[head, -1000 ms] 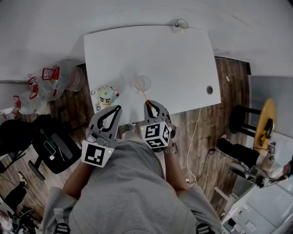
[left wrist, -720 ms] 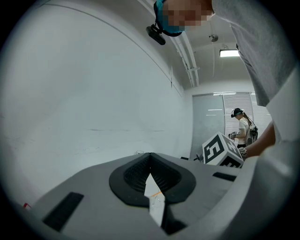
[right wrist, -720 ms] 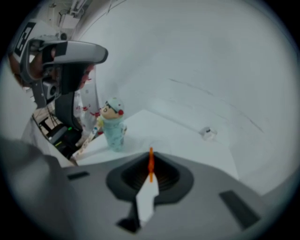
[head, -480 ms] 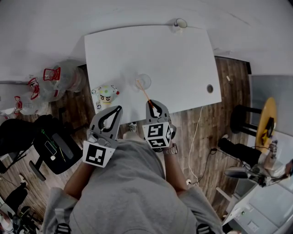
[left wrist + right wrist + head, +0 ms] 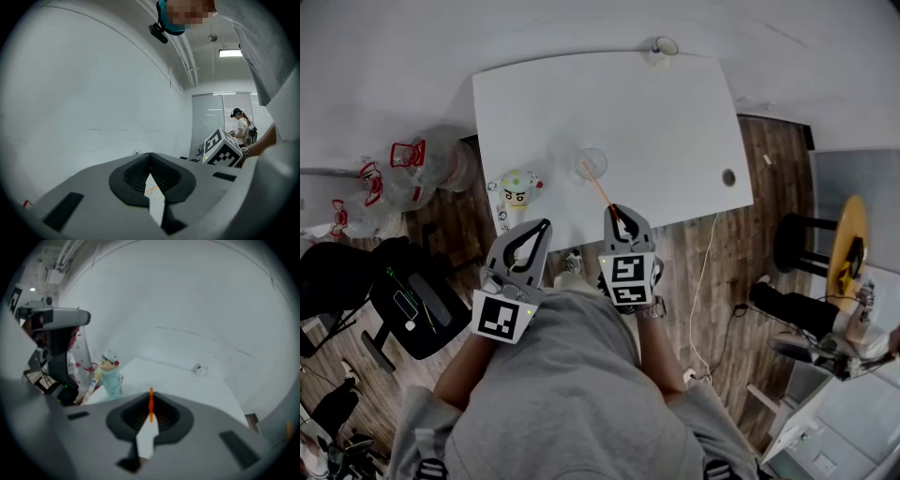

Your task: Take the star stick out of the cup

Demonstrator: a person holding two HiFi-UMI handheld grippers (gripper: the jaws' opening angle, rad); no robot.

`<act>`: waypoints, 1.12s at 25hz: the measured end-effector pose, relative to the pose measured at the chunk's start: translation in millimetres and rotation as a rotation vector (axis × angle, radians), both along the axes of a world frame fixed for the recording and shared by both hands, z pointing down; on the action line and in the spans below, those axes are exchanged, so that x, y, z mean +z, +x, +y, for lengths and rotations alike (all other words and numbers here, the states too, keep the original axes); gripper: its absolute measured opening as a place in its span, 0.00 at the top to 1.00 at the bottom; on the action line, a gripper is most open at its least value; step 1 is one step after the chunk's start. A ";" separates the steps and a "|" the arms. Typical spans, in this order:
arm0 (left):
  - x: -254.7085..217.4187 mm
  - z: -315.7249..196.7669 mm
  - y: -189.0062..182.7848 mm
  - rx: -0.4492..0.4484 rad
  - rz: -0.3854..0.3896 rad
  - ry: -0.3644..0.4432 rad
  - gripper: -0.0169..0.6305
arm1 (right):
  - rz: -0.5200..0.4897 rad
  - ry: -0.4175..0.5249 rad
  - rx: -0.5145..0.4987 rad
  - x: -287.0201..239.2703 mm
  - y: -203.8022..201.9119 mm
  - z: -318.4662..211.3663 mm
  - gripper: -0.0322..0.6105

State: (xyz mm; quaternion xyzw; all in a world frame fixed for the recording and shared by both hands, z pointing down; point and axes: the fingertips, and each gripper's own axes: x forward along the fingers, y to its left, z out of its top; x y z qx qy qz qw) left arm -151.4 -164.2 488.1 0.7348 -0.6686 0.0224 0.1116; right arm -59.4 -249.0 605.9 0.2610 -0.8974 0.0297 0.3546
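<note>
While right gripper (image 5: 613,212) still clamps the star stick (image 5: 600,190) — tip in cup (image 5: 596,160) — left gripper (image 5: 543,224) stays closed, empty

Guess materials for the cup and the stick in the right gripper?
The cup: clear plastic or glass, can't tell which; the white table shows through it. The stick, pinched in the right gripper: thin, orange, matte-looking, likely plastic or painted wood.
</note>
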 end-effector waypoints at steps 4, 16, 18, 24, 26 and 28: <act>0.0 7.0 5.6 -0.005 -0.005 0.001 0.93 | -0.036 0.003 0.029 -7.7 7.4 3.0 0.88; -4.1 30.5 34.5 -0.023 -0.005 0.019 0.93 | -0.147 0.017 0.040 -32.9 29.3 23.6 0.88; -3.4 35.2 38.0 -0.029 -0.010 0.020 0.93 | -0.154 0.024 0.038 -35.9 33.7 27.4 0.88; -3.7 48.8 45.1 -0.065 -0.023 0.030 0.93 | -0.175 0.034 0.042 -43.3 53.4 38.9 0.88; -3.2 53.4 47.6 -0.074 -0.032 0.031 0.93 | -0.183 0.037 0.043 -45.6 60.1 43.2 0.88; -3.0 57.8 52.4 -0.079 -0.040 0.037 0.93 | -0.191 0.038 0.043 -47.0 67.6 48.3 0.88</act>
